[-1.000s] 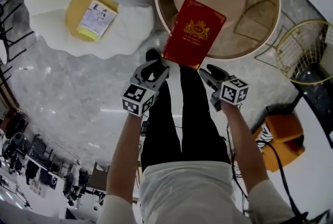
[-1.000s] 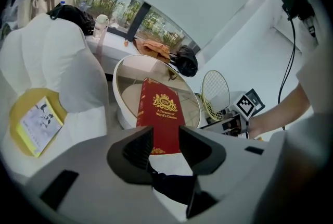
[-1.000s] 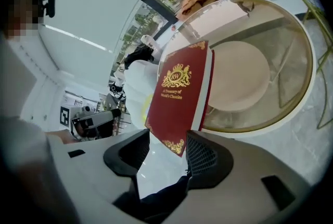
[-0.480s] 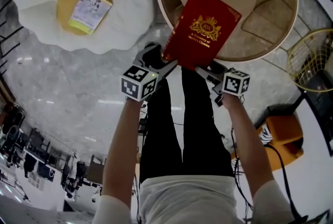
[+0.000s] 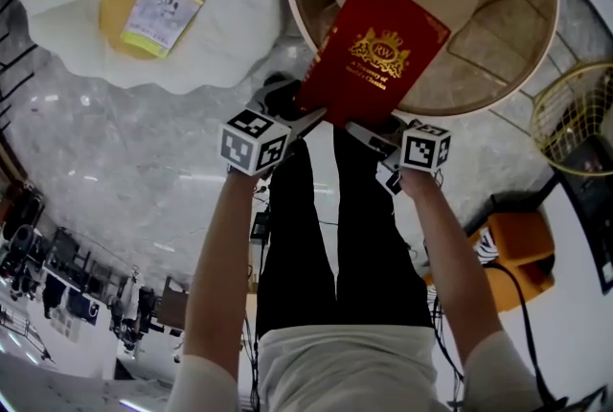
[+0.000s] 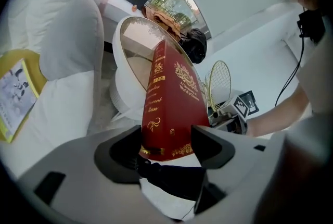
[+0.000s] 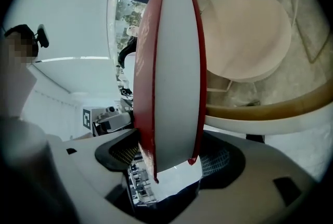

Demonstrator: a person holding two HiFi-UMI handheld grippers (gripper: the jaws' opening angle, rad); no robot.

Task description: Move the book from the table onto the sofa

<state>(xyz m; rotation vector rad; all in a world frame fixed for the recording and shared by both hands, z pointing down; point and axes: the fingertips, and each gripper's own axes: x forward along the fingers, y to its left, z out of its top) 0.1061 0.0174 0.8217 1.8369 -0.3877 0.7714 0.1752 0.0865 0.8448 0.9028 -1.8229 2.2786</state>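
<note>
A thick red book [image 5: 375, 49] with gold print lies on the round wooden table [image 5: 522, 56], its near end over the rim. My left gripper [image 5: 305, 119] straddles its near left corner and my right gripper [image 5: 370, 133] its near right corner. In the left gripper view the book [image 6: 169, 98] stands between the wide jaws of the left gripper [image 6: 166, 146]. In the right gripper view the book's [image 7: 174, 77] page edge fills the gap of the right gripper [image 7: 169, 159]. Both are open, pads close beside the covers. The white sofa [image 5: 67, 27] with a yellow cushion [image 5: 115, 3] lies at upper left.
A small booklet [image 5: 158, 12] rests on the sofa's yellow cushion. A gold wire basket [image 5: 575, 118] and an orange object [image 5: 517, 252] stand on the floor at right. The person's legs in black trousers [image 5: 326, 228] are below the grippers.
Both grippers moved forward from short of the book to its near edge. Their jaws widened and now straddle the book's two near corners. The book has not shifted on the table.
</note>
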